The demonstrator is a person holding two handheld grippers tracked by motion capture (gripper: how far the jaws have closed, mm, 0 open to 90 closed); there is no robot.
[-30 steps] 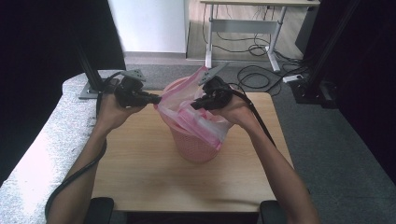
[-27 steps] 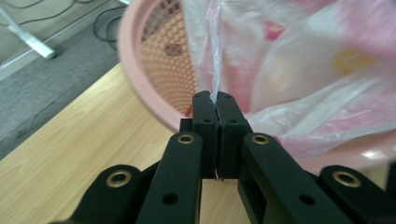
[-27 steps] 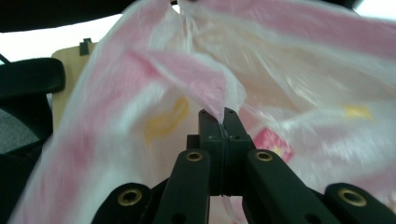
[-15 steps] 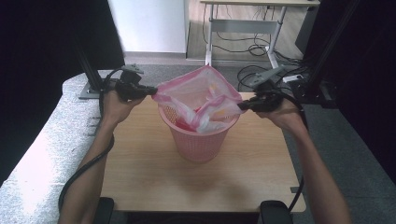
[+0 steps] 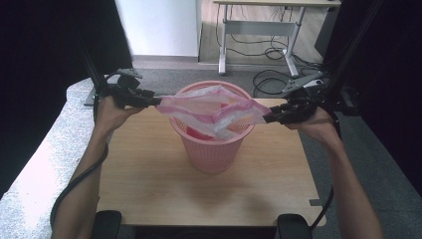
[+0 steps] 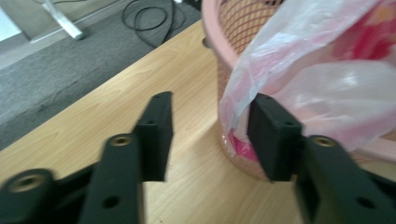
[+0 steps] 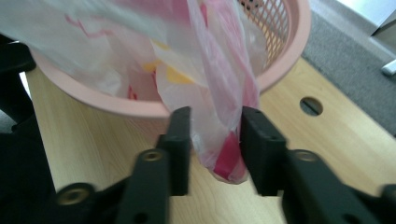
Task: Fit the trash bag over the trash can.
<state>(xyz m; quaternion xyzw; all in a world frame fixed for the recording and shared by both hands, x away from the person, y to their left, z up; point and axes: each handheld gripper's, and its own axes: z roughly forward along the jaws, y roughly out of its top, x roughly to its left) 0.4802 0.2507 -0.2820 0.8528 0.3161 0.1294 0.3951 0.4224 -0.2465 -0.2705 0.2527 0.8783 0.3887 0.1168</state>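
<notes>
Pink-and-white plastic bag (image 5: 214,112) hangs stretched across the mouth of a pink mesh wastebasket (image 5: 211,149) at the middle of a wooden table (image 5: 149,184), its film drawn wide so the opening can settle over the rim (apparently to line the bin). The left gripper (image 5: 154,101) sits at the bag's left corner; in the left gripper view its jaws have just been opening and now stand well apart, the film (image 6: 261,70) draped against one pad (image 6: 271,135) rather than pinched. The right gripper (image 5: 268,118) meets the opposite corner; its jaws have likewise just been opening, and the bunched edge (image 7: 224,154) hangs loose between them. Both ends appear to be let go above the basket. Cables and a desk frame (image 5: 259,35) lie on the grey carpet beyond.
</notes>
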